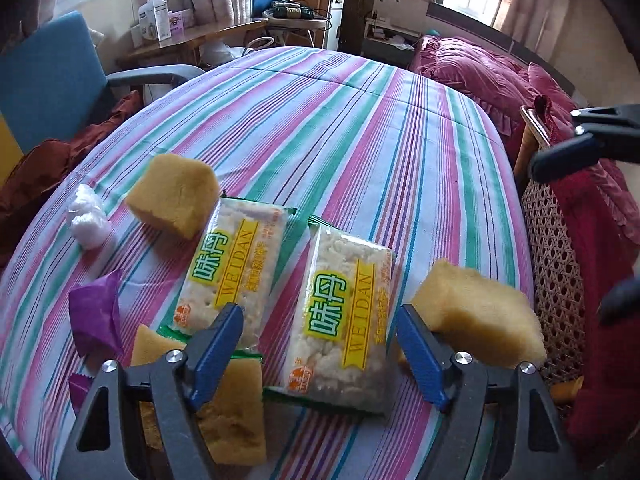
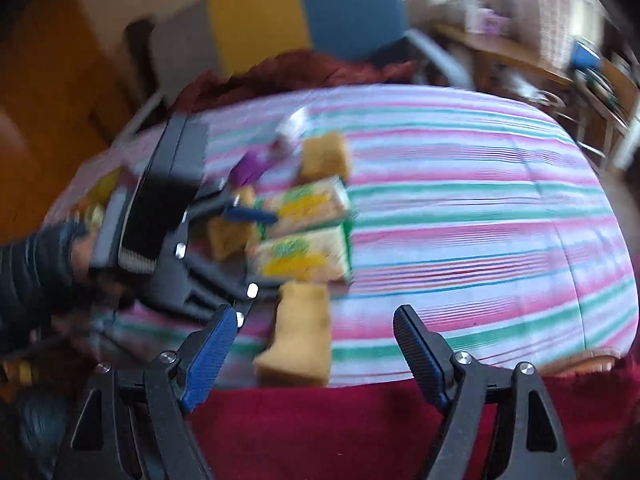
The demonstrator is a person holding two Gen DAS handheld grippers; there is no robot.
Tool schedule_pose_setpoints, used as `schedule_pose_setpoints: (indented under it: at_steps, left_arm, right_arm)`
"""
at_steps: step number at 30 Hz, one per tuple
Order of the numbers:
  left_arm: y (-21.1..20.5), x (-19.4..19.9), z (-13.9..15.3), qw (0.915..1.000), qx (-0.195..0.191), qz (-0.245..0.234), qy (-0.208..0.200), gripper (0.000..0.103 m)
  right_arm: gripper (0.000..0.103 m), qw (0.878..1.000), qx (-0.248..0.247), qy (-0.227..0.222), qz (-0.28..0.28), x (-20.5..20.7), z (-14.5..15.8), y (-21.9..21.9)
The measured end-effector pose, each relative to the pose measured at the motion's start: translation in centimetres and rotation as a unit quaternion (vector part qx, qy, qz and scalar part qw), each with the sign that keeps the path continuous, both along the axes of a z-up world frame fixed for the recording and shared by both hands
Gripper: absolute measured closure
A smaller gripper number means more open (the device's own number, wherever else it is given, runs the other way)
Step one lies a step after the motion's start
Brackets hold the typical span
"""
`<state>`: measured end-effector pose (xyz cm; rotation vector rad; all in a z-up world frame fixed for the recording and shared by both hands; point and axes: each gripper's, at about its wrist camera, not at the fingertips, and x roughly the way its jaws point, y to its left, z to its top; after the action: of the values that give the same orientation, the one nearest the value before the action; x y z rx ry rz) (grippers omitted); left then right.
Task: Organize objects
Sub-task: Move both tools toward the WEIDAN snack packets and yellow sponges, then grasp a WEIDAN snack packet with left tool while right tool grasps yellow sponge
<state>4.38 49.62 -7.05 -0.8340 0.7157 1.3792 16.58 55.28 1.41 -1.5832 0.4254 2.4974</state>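
Left wrist view: two cracker packets lie side by side on the striped counter (image 1: pixel 360 128), long axes running away from the camera and tilted slightly right. The left packet (image 1: pixel 228 264) has its near end just behind the left finger; the right packet (image 1: pixel 340 320) sits between the fingers. The left hand-held gripper (image 1: pixel 320 344) hovers low over them with fingers spread wide, clamping nothing. Four sponges ring the packets: far left sponge (image 1: pixel 172 196) touching the left packet's far corner, near left sponge (image 1: pixel 232 412) under the left finger, a small sponge (image 1: pixel 150 346) beside it, right sponge (image 1: pixel 480 316) just past the right finger. A purple wrapper (image 1: pixel 96 312) and white wad (image 1: pixel 88 216) lie left. The right hand-held gripper (image 1: pixel 560 152) shows at the right edge, off the counter.

Right wrist view, blurred: the right hand-held gripper (image 2: pixel 316 344) is spread apart, empty, over the counter's edge near a sponge (image 2: pixel 300 332). Only here does the gloved hand (image 2: pixel 40 264) holding the left hand-held gripper show; the packets' long axes run across the frame
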Motion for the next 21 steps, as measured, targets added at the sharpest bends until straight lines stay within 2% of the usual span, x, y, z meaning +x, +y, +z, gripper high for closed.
schedule_pose_setpoints:
  at_steps: [5, 8, 9, 10, 11, 12, 13, 15, 21]
  left_arm:
    - [-0.6, -0.5, 0.3, 0.9999, 0.007, 0.005, -0.013, 0.024]
    - [-1.3, -0.8, 0.4, 0.9997, 0.011, 0.005, -0.02, 0.024]
    - [-1.5, -0.7, 0.4, 0.9997, 0.013, 0.003, -0.019, 0.024]
    - [-1.7, -0.7, 0.4, 0.9998, 0.013, 0.001, -0.018, 0.024]
    - [-1.8, -0.6, 0.4, 0.9997, 0.014, 0.0, -0.018, 0.024]
    - [-1.8, -0.6, 0.5, 0.9997, 0.014, -0.001, -0.019, 0.024]
    - [-1.8, -0.5, 0.5, 0.9997, 0.015, -0.002, -0.019, 0.025]
    - [-1.7, -0.3, 0.5, 0.9998, 0.014, -0.005, -0.017, 0.025]
    - [-0.6, 0.7, -0.1, 0.9998, 0.009, -0.006, 0.014, 0.026]
  right_arm:
    - [0.021, 0.993, -0.007, -0.111, 0.035, -3.2, -3.0, 0.1]
    - [0.023, 0.986, -0.016, -0.153, 0.062, -4.4, -4.9, 0.0]
    - [0.028, 0.984, -0.016, -0.162, 0.067, -4.7, -5.4, -0.1]
    - [0.04, 0.982, -0.011, -0.172, 0.078, -5.0, -6.0, -0.5]
    - [0.045, 0.981, -0.015, -0.171, 0.087, -5.1, -6.2, -0.8]
    - [0.058, 0.982, -0.019, -0.165, 0.093, -5.1, -6.3, -1.1]
    - [0.061, 0.983, -0.01, -0.162, 0.092, -5.0, -6.1, -1.3]
    - [0.062, 0.986, 0.025, -0.15, 0.073, -4.3, -5.1, -1.0]
    - [0.062, 0.994, 0.062, -0.083, -0.019, -1.4, -0.6, 2.2]
